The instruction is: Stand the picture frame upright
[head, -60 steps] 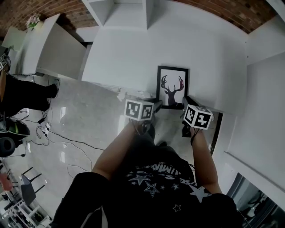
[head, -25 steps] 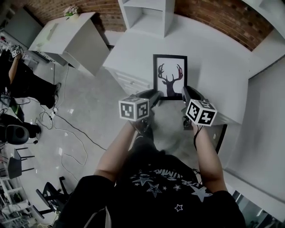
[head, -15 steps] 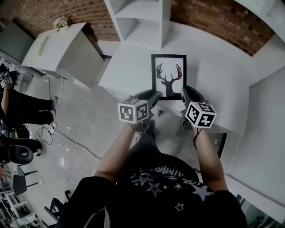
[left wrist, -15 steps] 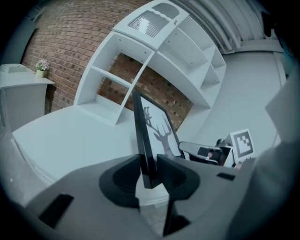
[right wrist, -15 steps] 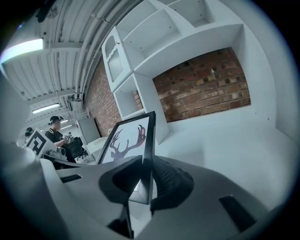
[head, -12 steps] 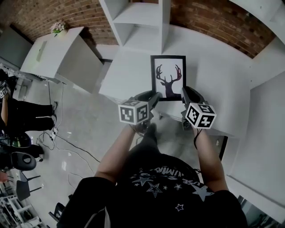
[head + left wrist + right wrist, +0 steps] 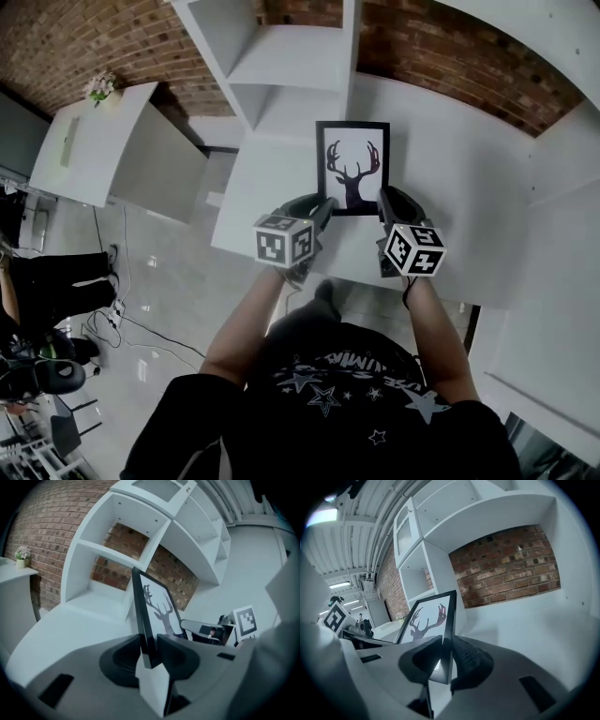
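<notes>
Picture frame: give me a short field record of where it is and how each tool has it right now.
item: picture frame, black border
place: above the white desk, in front of the shelf unit
left tool: jaws shut on the frame's lower left edge
right tool: jaws shut on the frame's lower right edge
picture side: faces the person
contact with desk: cannot tell

Light was soft and even — a ceiling lamp [image 7: 326,513] glared in the right gripper view. Edges bowed, corners went black, and the near fingers [image 7: 471,660] looked blurred.
</notes>
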Motion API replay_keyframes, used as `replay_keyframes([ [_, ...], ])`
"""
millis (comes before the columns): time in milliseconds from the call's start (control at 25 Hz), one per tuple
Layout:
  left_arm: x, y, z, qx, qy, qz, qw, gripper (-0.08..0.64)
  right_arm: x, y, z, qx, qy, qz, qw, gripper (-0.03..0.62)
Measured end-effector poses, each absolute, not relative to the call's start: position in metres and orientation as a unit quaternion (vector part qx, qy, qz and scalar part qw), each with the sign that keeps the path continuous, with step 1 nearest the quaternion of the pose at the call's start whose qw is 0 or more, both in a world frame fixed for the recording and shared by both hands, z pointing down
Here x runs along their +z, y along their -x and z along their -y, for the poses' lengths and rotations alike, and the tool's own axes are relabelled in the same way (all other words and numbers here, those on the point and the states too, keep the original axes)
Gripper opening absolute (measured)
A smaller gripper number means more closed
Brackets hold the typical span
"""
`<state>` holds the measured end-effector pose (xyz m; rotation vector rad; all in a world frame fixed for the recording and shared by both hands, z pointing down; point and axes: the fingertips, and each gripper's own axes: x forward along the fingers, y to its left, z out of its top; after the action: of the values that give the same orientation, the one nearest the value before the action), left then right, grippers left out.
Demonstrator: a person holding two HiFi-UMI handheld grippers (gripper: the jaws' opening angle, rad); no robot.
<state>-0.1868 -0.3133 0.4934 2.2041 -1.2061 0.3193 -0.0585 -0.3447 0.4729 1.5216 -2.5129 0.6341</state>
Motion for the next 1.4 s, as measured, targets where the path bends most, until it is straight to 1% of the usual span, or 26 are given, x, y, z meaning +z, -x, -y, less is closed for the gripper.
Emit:
replay_keyframes([
  [400, 0.509, 0.202, 0.363, 0.117, -0.839, 0.444, 0.292, 0.115, 0.481, 0.073, 0.392, 0.2, -0.511, 0.834, 0.062, 0.074],
  [720, 0.531, 0.21, 0.389, 0.149, -0.836, 0.441, 0.289, 0.106, 0.502, 0.081, 0.411, 0.19, -0.519, 0.829, 0.083, 0.074],
  [1400, 0.566, 0.219, 0.462, 0.21, -0.843, 0.437, 0.231, 0.104, 0.529, 0.091, 0.461, 0.189, -0.533, 0.818, 0.1, 0.072],
])
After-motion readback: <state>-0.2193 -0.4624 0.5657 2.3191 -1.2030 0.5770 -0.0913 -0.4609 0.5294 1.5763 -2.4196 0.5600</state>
